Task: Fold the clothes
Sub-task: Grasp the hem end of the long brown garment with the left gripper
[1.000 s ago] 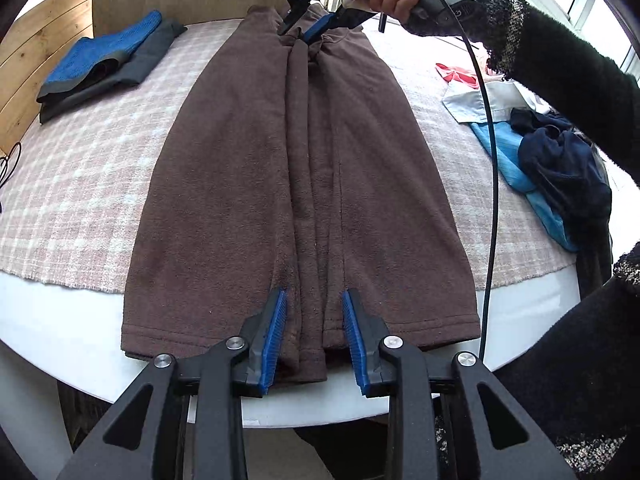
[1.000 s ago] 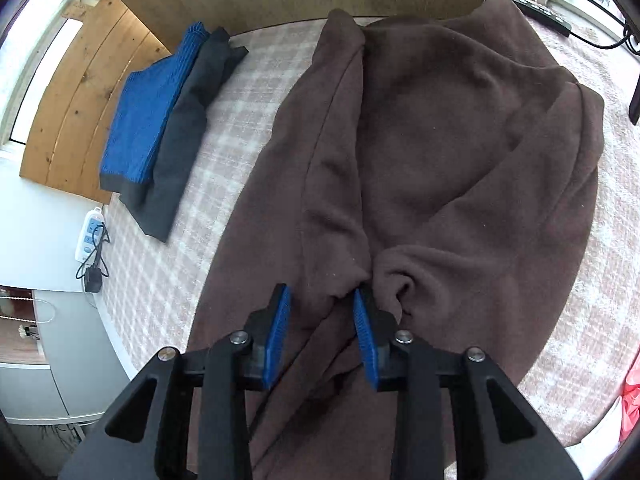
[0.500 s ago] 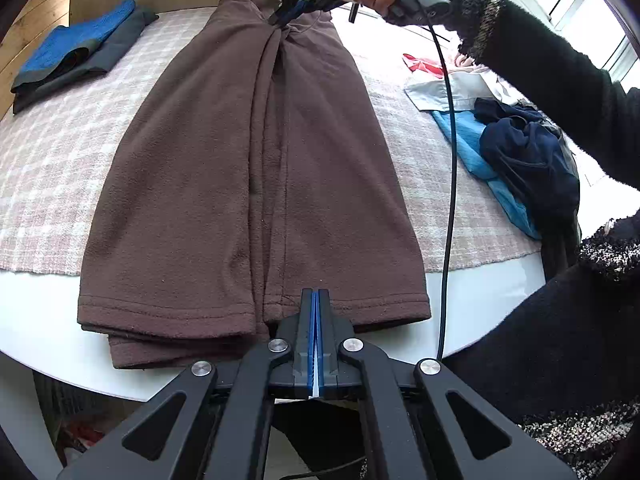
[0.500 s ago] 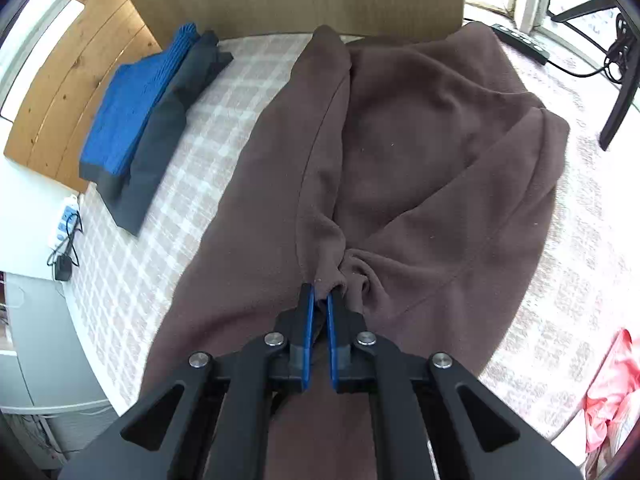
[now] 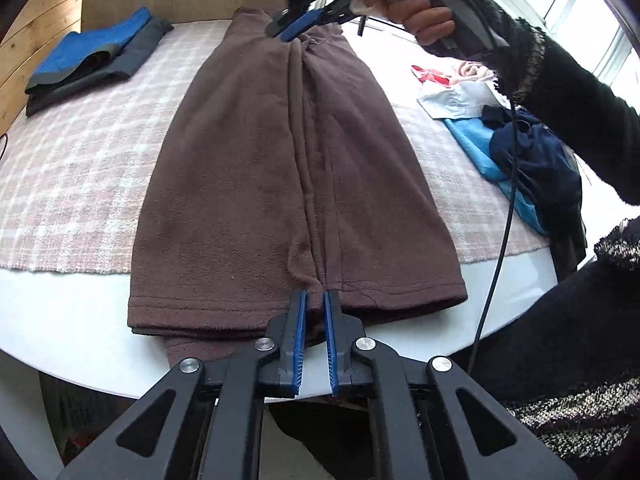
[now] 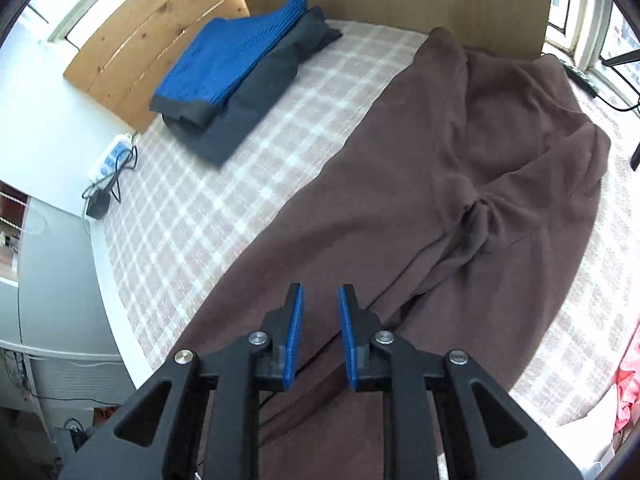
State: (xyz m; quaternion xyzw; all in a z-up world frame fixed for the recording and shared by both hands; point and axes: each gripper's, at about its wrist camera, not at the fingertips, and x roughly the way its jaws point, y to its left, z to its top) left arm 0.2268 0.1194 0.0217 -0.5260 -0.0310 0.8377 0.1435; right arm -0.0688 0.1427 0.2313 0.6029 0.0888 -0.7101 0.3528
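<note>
A brown garment [image 5: 280, 168] lies flat along the table [image 5: 60, 320] — left tongs [image 5: 314, 300] slightly spread at its near hem, right tongs [image 6: 320, 300] spread above it, holding nothing.

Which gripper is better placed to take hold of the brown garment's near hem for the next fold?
Left. The left gripper sits at the brown garment's hem, cloth between its jaws; the right gripper hovers open near the far end.

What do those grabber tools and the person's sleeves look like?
Each gripper, left and right, has black triangular-cutout arms, silver pivot screws and blue ribbed pads. A black cable trails from the right one. The sleeve is dark, fuzzy knit with a speckled cuff.
</note>
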